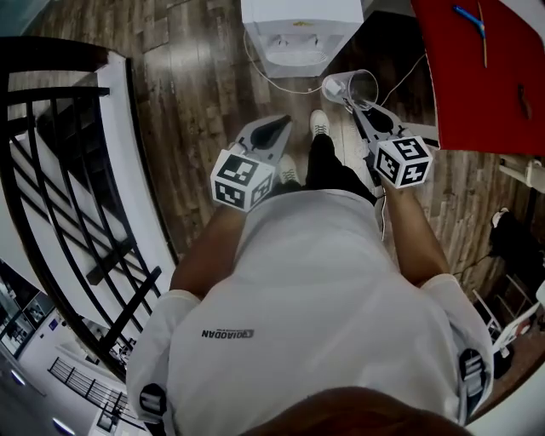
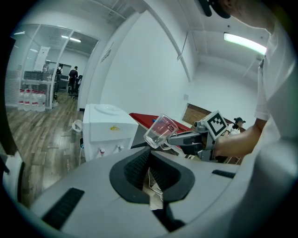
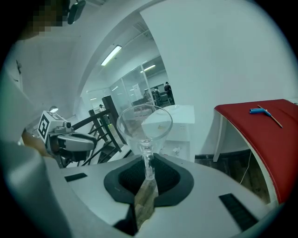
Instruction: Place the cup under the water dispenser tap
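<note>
The clear glass cup with a handle (image 1: 351, 87) is in the air in the head view, gripped by the right tool (image 1: 356, 109) just near and right of the white water dispenser (image 1: 300, 30). It is not under the taps. The left tool (image 1: 271, 134) is held to the left, apart from the cup, above the brown wooden floor (image 1: 196, 94). A red worktop (image 1: 477, 68) with a blue pen (image 1: 468, 19) on it stands to the right, and a black metal railing (image 1: 51, 170) runs along the left.

In the left gripper view, the left tool (image 2: 149, 155) is clenched on nothing, its ribbed pads drawn together at the tips. Beyond it the cup (image 2: 160, 130) hangs tilted at the end of the right tool (image 2: 179, 138), in front of the red worktop (image 2: 142, 118) and right of the water dispenser (image 2: 107, 128).

In the right gripper view, the right tool (image 3: 148, 162) is grasping the cup (image 3: 144, 125) by its handle, which is pinched between the two jaws. The water dispenser (image 3: 179, 125) shows behind and through the glass. The red worktop (image 3: 265, 135) carrying the blue pen (image 3: 258, 110) lies to the right. The left tool (image 3: 77, 139) is at the left, before the railing (image 3: 100, 125).
</note>
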`<state>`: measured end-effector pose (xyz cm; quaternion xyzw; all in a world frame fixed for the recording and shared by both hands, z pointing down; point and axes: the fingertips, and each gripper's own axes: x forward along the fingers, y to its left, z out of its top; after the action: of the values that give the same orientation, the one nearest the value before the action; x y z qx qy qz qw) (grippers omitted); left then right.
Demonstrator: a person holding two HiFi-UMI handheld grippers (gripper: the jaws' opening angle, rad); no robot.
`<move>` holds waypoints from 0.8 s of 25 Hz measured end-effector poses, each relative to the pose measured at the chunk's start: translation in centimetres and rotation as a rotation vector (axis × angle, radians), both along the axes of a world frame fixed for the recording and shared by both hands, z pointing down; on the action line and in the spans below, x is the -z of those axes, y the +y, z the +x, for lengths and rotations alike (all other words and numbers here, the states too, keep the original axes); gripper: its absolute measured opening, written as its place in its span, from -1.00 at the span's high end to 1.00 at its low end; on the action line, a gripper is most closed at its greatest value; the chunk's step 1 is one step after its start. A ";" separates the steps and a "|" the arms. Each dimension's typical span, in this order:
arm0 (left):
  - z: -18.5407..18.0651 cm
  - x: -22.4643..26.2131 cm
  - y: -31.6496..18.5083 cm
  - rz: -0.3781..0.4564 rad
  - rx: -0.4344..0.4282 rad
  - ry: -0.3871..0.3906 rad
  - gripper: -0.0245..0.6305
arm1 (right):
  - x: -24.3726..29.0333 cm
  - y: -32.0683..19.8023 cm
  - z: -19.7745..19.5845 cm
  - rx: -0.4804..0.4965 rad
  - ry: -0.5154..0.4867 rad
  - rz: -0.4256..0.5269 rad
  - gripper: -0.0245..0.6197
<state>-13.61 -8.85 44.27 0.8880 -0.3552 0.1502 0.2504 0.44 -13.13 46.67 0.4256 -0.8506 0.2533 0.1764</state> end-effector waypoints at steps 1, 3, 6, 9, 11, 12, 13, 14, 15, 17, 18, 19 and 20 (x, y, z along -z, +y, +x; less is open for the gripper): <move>0.2 -0.5 -0.1 -0.008 -0.002 0.000 0.94 | -0.5 -0.4 0.0 0.000 -0.001 -0.007 0.77; 0.5 -1.7 -0.3 -0.030 -0.008 -0.005 0.94 | -1.7 -1.2 -0.1 0.004 -0.002 -0.022 0.77; 0.8 -3.2 -0.9 -0.065 -0.009 -0.019 0.94 | -3.5 -2.5 -0.3 0.011 0.000 -0.046 0.77; 0.8 -4.9 -1.9 -0.103 0.003 -0.036 0.94 | -5.2 -3.7 -0.4 0.019 0.010 -0.063 0.77; 0.7 -6.9 -2.4 -0.162 0.005 -0.061 0.94 | -6.5 -4.6 -0.3 0.022 0.021 -0.073 0.77; 0.6 -8.1 -2.7 -0.195 0.010 -0.077 0.94 | -7.3 -5.0 -0.2 0.023 0.027 -0.080 0.77; 0.4 -9.2 -3.0 -0.219 0.019 -0.089 0.94 | -8.1 -5.4 -0.1 0.024 0.033 -0.089 0.77; 0.3 -10.0 -3.4 -0.234 0.030 -0.094 0.94 | -8.9 -5.8 0.0 0.024 0.038 -0.099 0.77; 0.2 -10.7 -3.9 -0.241 0.041 -0.093 0.94 | -9.8 -6.2 0.0 0.024 0.044 -0.110 0.77; 0.2 -11.6 -4.7 -0.247 0.058 -0.087 0.94 | -11.5 -6.8 0.1 0.025 0.054 -0.130 0.77; 0.3 -12.0 -5.1 -0.248 0.063 -0.083 0.94 | -12.3 -7.0 0.1 0.026 0.058 -0.138 0.77; 0.5 -12.3 -5.5 -0.248 0.067 -0.080 0.94 | -13.0 -7.3 0.1 0.027 0.063 -0.145 0.77; 0.7 -12.7 -5.9 -0.249 0.070 -0.077 0.94 | -13.8 -7.5 0.1 0.028 0.068 -0.150 0.77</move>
<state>-12.91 -14.72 56.95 0.8308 -0.3737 0.2182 0.3499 0.56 -20.68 60.47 0.4076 -0.8286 0.2995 0.2400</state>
